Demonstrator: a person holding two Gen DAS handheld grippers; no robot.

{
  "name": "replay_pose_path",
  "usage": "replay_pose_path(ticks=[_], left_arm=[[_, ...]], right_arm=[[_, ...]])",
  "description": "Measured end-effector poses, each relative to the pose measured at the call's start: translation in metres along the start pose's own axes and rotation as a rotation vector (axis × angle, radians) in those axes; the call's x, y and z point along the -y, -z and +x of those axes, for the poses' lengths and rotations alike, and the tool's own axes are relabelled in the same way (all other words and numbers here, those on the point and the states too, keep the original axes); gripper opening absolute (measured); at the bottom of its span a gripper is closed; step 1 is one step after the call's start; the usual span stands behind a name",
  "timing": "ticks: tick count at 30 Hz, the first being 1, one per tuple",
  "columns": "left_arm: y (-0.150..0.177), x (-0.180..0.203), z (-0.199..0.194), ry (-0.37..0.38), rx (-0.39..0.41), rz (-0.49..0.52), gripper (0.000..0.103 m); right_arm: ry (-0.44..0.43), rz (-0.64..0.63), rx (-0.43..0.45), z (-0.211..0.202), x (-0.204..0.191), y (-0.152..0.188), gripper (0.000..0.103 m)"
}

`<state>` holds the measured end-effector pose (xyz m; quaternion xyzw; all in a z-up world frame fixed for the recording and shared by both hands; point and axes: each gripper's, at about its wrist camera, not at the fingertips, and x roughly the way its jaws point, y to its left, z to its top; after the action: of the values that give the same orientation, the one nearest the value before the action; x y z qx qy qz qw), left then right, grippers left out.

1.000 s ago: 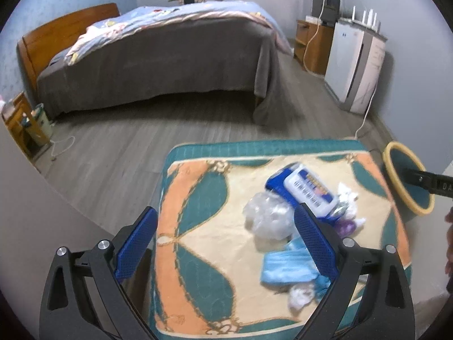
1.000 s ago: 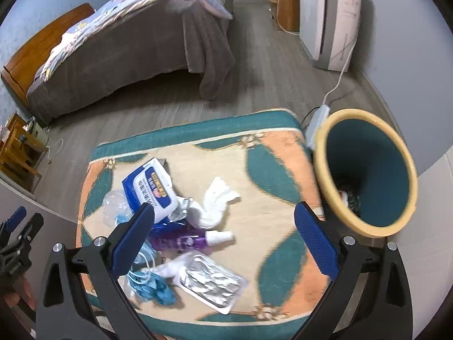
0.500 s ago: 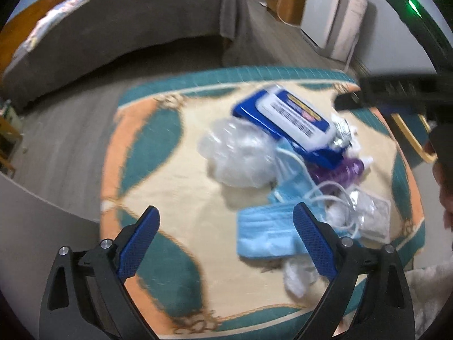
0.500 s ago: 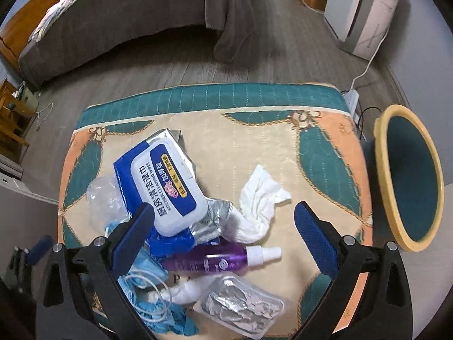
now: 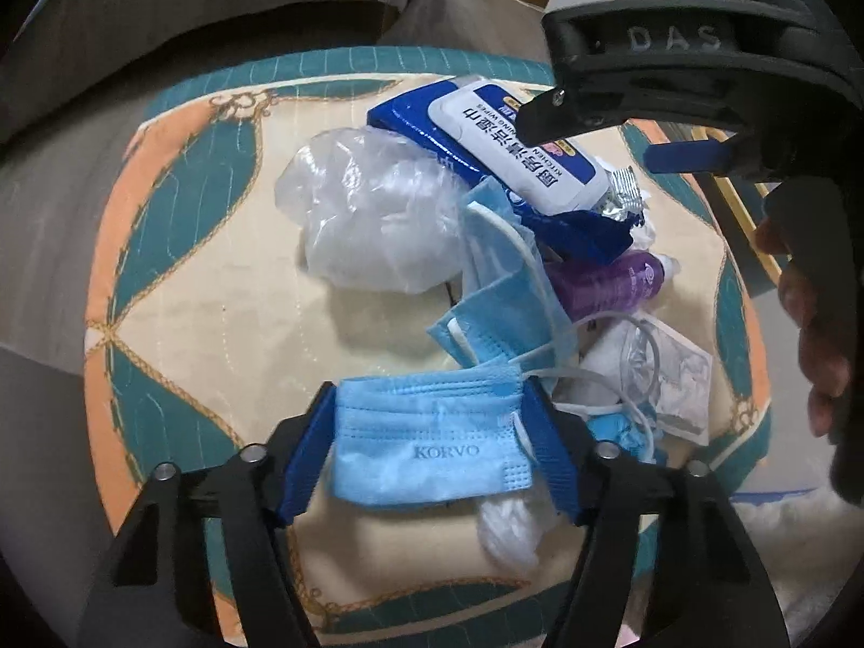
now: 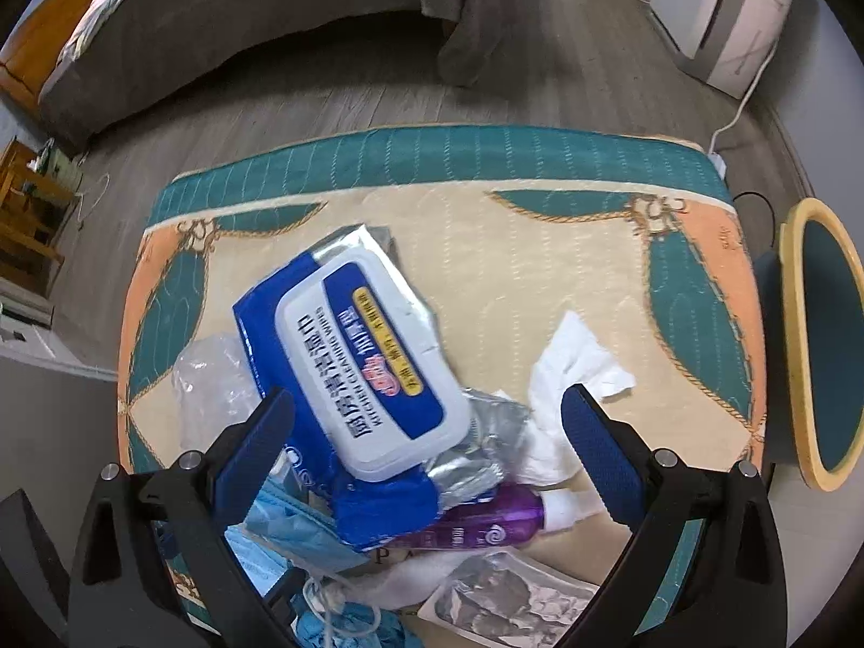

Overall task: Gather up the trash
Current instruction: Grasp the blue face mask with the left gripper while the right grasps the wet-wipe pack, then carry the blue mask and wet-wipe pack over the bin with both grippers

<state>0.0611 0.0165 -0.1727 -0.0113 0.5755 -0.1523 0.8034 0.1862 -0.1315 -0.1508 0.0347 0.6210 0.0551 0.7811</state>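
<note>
The left gripper [image 5: 429,448] was closing, its blue pads at either short end of a flat blue face mask [image 5: 432,440] lying at the near edge of the cushion [image 5: 178,291]; whether the pads already pressed on it could not be told. The right gripper [image 6: 426,448] hung with jaws wide apart over the wipes pack [image 6: 372,372], holding nothing.

Beyond the mask lay the rest of the trash: a second mask [image 5: 502,291] folded just behind it, a crumpled clear bag [image 5: 372,216] to the far left, the purple spray bottle [image 6: 486,524] under the pack's near end, a white tissue [image 6: 567,378] to the right and a foil packet [image 6: 507,599] nearest. The bin [image 6: 826,340] stood off the cushion's right side.

To do this pick well, the pads probably needed to sink low enough to pinch the thin fabric rather than slide over it, bunching it toward the middle. The white ear loops [image 5: 621,378] tangled with the neighbouring pieces, so a slow lift would likely keep other items from being dragged off the edge.
</note>
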Motion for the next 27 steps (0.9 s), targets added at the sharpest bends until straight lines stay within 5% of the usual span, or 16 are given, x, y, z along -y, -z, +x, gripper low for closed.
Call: replay_pose_path(ticks=[2,4,6,8,13,15,27], left_arm=[[0.001,-0.002,-0.005,-0.009,0.004,0.002,0.049],[0.002,-0.006,-0.009,0.001,0.003,-0.012,0.018],[0.003,-0.01,-0.011,0.006,-0.009,-0.019,0.018],[0.004,-0.012,-0.017,-0.003,-0.002,-0.011,0.017],[-0.004,-0.013,-0.034,-0.008,0.052,0.009,0.016],[-0.007,-0.011,-0.044,-0.015,0.082,0.019,0.016],[-0.043,0.006,-0.119,-0.018,0.321,0.05,0.016]], right_arm=[[-0.001,-0.011,-0.011,0.004,-0.002,0.001,0.097],[-0.008,-0.021,-0.03,0.011,-0.006,0.001,0.097],[-0.006,-0.027,-0.045,0.017,-0.01,0.001,0.097],[-0.016,-0.044,-0.066,0.02,-0.011,0.003,0.084],[-0.035,-0.059,-0.029,0.006,-0.01,0.004,0.02],[-0.053,-0.056,-0.019,0.0,-0.007,0.004,0.007],[-0.098,-0.073,0.148,-0.072,0.012,0.003,0.003]])
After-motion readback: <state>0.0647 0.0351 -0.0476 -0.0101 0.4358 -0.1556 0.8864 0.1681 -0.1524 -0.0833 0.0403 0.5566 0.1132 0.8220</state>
